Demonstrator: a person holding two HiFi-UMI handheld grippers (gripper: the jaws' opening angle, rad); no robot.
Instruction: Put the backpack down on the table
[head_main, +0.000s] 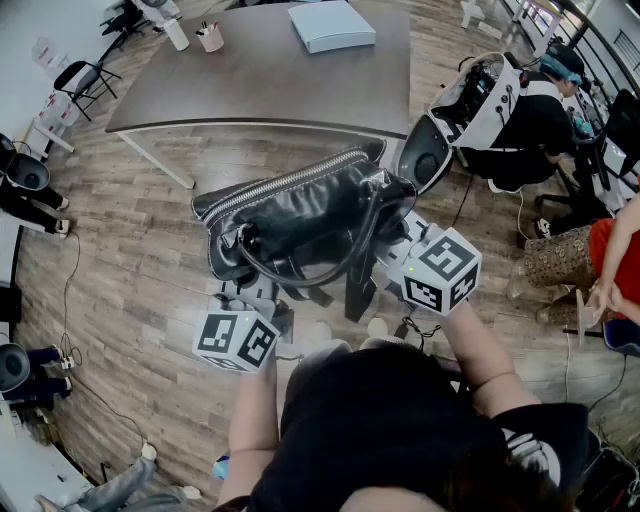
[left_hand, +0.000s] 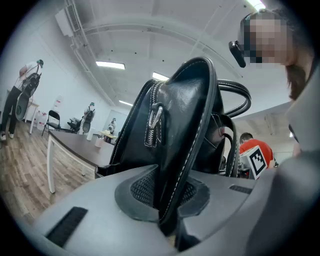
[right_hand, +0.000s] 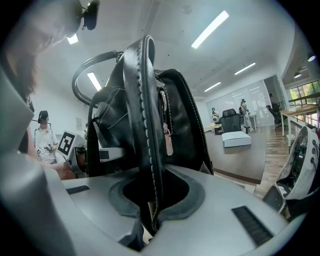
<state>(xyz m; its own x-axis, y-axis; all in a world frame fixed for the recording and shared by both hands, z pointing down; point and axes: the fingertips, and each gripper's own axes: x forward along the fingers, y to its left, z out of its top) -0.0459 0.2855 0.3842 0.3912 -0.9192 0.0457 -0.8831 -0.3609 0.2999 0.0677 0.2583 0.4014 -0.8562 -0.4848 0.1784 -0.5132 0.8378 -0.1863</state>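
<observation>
Head view: left tongs (head_main: 256, 288) and right tongs (head_main: 388, 252) each pinch the backpack (head_main: 300, 215), which hangs between them.

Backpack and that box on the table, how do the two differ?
The backpack is black, shiny and slouchy; the box is pale, flat and straight-edged. The backpack hangs in the air above the floor, pinched by the left claw and the right claw; the box lies flat on the table, touched by neither claw. The backpack has a zip and straps; the box looks plain.
</observation>
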